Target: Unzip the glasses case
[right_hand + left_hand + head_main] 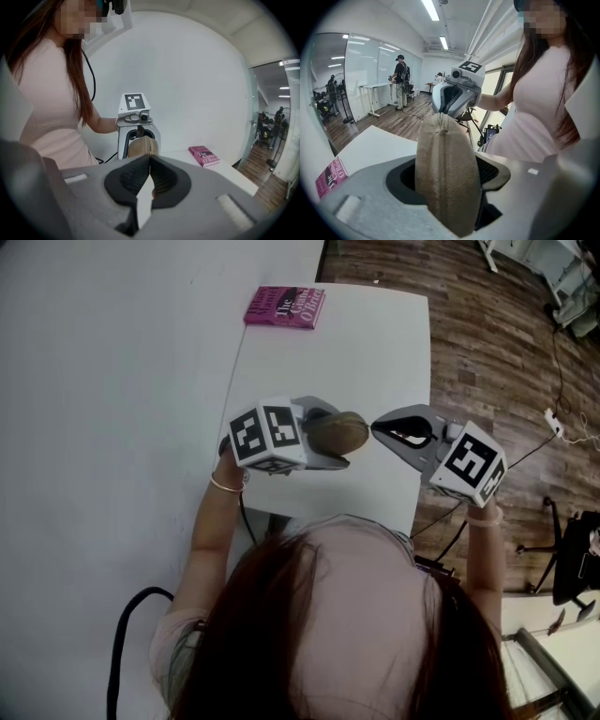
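Note:
The tan fabric glasses case (339,432) is held above the white table (375,343), with my left gripper (328,437) shut across its middle. In the left gripper view the case (447,187) stands on end between the jaws, zipper seam facing the camera and closed along its length. My right gripper (375,427) meets the case's right end, and its tip (442,111) sits right at the end of the zipper. In the right gripper view its jaws (149,159) are pressed together in front of the case (143,147), with a small brown tab showing in the slit between them.
A pink book (284,307) lies at the table's far end, also seen as the book (204,155) from the right. The table's right edge borders a wood floor (487,352) with cables. Other people stand by desks (401,79) far off.

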Motion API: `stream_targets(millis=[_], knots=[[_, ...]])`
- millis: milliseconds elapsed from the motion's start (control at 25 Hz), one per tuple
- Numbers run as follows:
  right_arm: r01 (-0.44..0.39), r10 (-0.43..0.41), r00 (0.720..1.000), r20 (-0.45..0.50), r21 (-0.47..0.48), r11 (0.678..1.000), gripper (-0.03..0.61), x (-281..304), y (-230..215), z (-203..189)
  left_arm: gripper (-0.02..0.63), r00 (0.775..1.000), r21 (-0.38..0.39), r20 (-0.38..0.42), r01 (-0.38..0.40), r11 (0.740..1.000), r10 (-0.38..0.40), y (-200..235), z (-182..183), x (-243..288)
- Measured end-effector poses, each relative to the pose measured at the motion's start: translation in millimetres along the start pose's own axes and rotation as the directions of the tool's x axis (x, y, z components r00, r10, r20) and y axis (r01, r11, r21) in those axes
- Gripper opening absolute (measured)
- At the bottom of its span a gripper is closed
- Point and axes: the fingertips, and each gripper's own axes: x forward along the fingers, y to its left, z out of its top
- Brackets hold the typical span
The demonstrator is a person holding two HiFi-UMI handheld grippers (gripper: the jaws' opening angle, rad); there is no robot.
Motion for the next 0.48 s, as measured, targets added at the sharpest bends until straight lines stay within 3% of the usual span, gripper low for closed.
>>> stream_targets(millis=[480], knots=[[0.008,-0.008,1.0,-0.002,0.017,1.0,0.005,2.1,-4.6,-3.3,0.301,0.996,-0.023,0.085,-0.009,1.0,0.011,4.8,7.3,-8.6]])
